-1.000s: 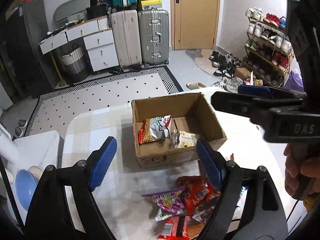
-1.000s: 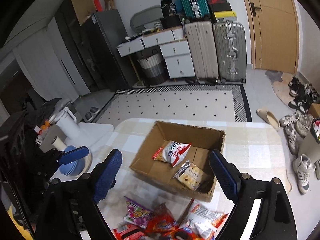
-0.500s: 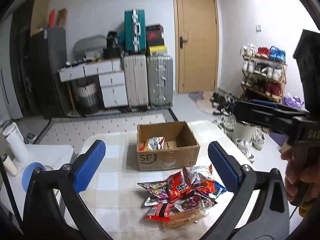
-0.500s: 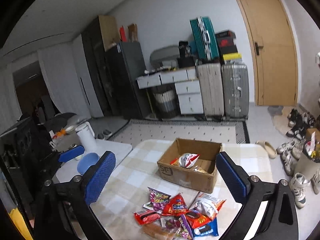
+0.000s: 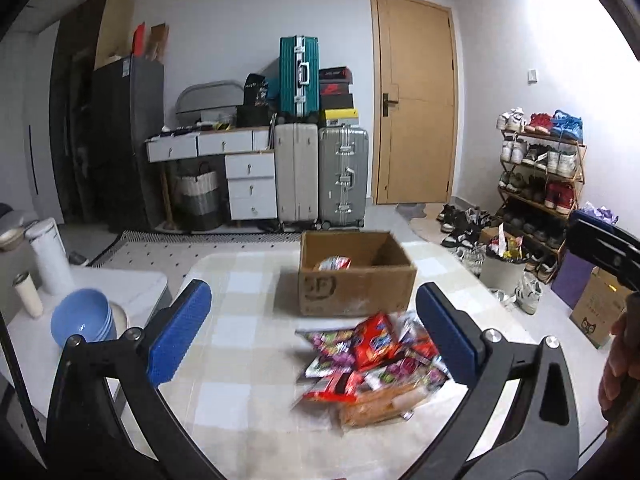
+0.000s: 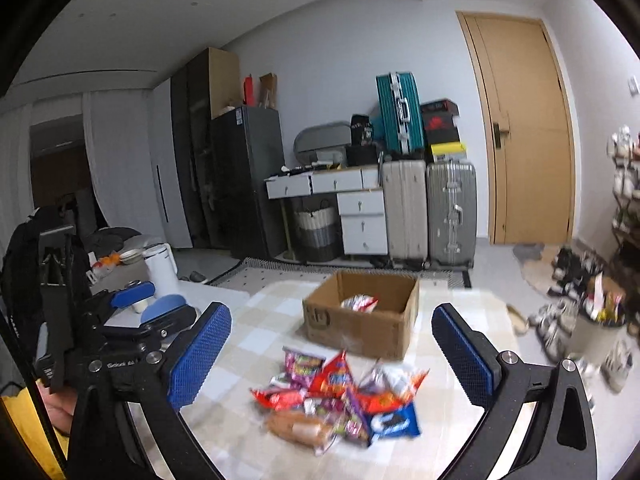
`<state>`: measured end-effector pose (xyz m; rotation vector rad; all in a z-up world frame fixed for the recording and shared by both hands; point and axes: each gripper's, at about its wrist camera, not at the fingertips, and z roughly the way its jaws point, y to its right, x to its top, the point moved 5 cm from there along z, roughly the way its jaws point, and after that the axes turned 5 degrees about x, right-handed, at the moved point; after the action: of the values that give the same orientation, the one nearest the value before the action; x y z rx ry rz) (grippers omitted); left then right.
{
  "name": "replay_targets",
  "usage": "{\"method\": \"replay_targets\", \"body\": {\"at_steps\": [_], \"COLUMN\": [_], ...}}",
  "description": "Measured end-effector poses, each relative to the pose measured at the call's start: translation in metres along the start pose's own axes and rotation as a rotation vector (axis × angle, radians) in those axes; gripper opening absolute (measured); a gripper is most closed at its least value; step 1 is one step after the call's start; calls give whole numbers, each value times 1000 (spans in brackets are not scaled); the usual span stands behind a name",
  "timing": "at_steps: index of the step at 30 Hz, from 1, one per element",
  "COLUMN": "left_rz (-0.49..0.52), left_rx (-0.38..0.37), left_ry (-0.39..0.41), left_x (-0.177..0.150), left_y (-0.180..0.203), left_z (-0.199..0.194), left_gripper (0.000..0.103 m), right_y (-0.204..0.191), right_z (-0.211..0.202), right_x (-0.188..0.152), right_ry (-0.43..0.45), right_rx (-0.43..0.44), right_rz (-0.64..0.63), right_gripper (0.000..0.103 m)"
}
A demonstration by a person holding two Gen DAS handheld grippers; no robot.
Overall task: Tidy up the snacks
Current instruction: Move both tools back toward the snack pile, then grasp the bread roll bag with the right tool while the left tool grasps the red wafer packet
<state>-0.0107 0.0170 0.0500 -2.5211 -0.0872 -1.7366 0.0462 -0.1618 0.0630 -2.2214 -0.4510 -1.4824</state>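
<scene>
Now both claws hang wide with nothing between the pads: left claw (image 5: 314, 334), just opened, and right claw (image 6: 330, 356), just opened too. Right ahead, between each pair of pads, the snack pile (image 6: 340, 396) lies on the checked bench (image 5: 240, 320). Beyond it sits the cardboard box (image 6: 360, 316), one packet (image 6: 359, 303) inside.

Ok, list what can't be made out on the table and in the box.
- Snack pile: motion-blurred in both wrist views; brand names unreadable.
- Cardboard box: its near wall hides most of the inside; only one packet peeks out.
- Box print: smeared in both views.
</scene>
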Motion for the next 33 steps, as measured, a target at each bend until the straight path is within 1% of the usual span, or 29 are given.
{"method": "replay_targets", "body": {"at_steps": [1,2,3,5,9,14,16,19,22,25,26,28,32,33], "left_rz": [1,3,3,-11,-53,-63,-73,-86,-102,-122,-129,-144,-159,-161], "left_rx": [5,16,22,18,-24,-41,-52,-55,-60,-68,-67,-75,-91,-96], "left_ry": [-7,-14,-23,-61,-176,-245,-260,-272,-285,-304,-313,-325,-334,-337], "left_x": [-9,-20,-27,-50,-97,-137,-151,-163,-171,-174,-177,-180,-182,-184], "left_y": [-3,-7,-9,-13,-13,-5,-3,-3,-5,-9,-11,-15,-18,-18], "left_z": [9,9,23,39,72,99,109,122,133,135,139,140,143,146], "left_gripper": [102,102,102,102,102,102,102,102,102,102,102,102,102,102], "right_y": [1,2,1,1,-1,-6,-6,-3,1,9,13,16,18,18], "right_z": [1,4,7,15,33,60,75,101,128,150,156,166,181,186], "right_x": [-7,-16,-27,-48,-83,-120,-133,-143,-157,-169,-173,-177,-180,-181], "right_ry": [-8,-17,-27,-62,-127,-217,-260,-327,-407,-453,-464,-465,-485,-488], "right_rx": [-3,-6,-6,13,39,86,100,131,182,184,180,205,161,160], "right_rz": [-2,-5,-5,8,27,40,64,126,233,346,384,438,457,472], "right_gripper": [102,102,102,102,102,102,102,102,102,102,102,102,102,98]}}
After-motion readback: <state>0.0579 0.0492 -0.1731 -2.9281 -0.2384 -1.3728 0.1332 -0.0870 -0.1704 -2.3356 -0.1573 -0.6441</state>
